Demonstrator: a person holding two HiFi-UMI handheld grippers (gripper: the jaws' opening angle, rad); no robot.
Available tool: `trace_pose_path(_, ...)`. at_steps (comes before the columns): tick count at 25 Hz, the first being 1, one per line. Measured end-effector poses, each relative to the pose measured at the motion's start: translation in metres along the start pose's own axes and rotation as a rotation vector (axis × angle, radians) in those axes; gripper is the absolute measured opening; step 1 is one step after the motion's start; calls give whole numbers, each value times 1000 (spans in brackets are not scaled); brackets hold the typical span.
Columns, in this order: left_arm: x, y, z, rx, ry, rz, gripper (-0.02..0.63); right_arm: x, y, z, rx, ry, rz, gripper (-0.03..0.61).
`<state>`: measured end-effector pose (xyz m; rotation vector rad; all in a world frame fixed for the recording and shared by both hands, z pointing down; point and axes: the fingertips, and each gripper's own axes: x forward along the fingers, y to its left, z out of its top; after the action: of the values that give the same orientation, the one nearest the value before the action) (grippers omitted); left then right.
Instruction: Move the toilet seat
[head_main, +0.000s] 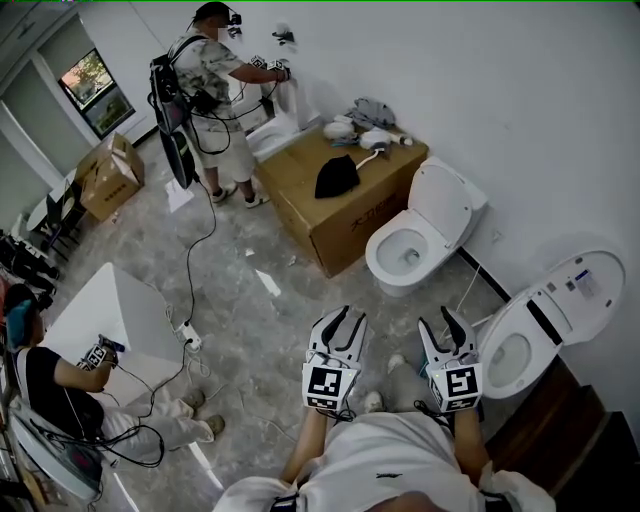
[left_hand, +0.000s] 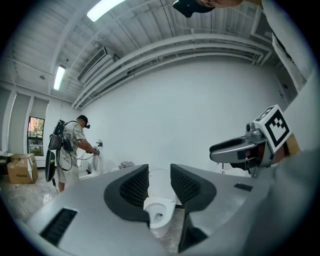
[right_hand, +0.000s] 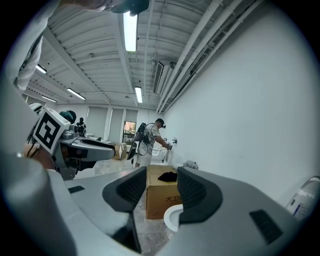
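Left gripper view centres toilet (left_hand: 159, 215), right gripper view box (right_hand: 159, 202); left gripper (left_hand: 160, 179), right gripper (right_hand: 162, 184) closed, empty.

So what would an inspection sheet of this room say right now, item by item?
Surface: grey marbled floor, with a few paper scraps lying on it.
Job's things: two white toilets along the wall, the nearer toilet and the farther toilet, both with lids raised.
Clutter: cardboard box carrying a black cloth and white parts.
Grippers: left gripper and right gripper both shut, empty, held above the floor and touching nothing.
Cables: black cable running over the floor to a power strip.
Surroundings: standing person at the white wall, seated person at lower left, more boxes beyond.
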<state>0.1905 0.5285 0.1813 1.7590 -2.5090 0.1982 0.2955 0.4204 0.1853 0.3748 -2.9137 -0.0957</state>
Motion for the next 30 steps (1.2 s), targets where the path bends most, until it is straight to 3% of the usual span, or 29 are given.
trace_pose_path(14, 73, 39, -2, 14, 6, 32, 150, 84, -34, -1, 0, -4, 42, 210)
trace_pose_path(30, 222, 96, 16, 7, 50, 94, 150, 218, -131, 14, 25, 16, 115, 210)
